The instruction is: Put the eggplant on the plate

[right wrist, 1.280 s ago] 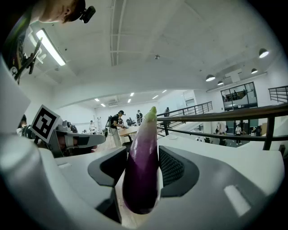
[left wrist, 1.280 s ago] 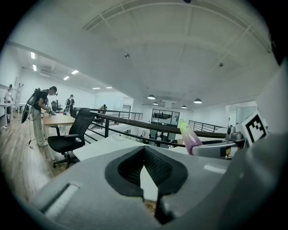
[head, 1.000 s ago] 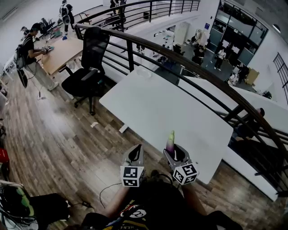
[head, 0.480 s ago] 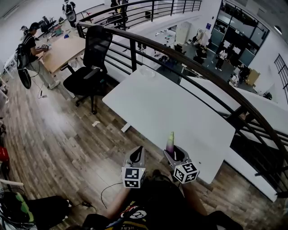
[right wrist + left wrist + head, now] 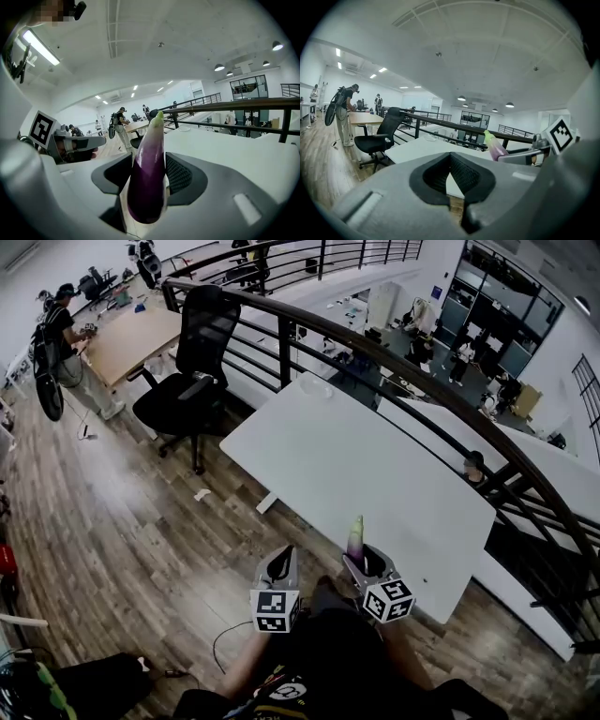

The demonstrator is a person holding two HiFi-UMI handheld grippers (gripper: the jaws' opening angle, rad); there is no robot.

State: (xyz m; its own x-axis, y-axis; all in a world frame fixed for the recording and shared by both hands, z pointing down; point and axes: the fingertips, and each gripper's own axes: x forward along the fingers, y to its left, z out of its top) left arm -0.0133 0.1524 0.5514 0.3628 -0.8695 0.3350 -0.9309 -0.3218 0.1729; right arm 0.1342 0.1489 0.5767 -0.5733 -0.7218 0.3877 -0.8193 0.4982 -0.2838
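Nearest us, the right gripper (image 5: 364, 562) is clamped on the eggplant (image 5: 149, 173), held upright w/ green tip up, just short of the table's near edge. The left gripper (image 5: 280, 565) is beside it, jaws together w/ nothing betw. them. At the white table's (image 5: 375, 465) far-left corner sits 1 small clear dish (image 5: 314, 388), prob. the plate. We judge pickup done; carry & set-down are left.

- An open-plan office is spreading out here: a long white rectangular desk (image 5: 375, 474) and a black mesh swivel chair (image 5: 192, 362).
- A person (image 5: 56, 334) is working at a light wooden desk (image 5: 131, 343).
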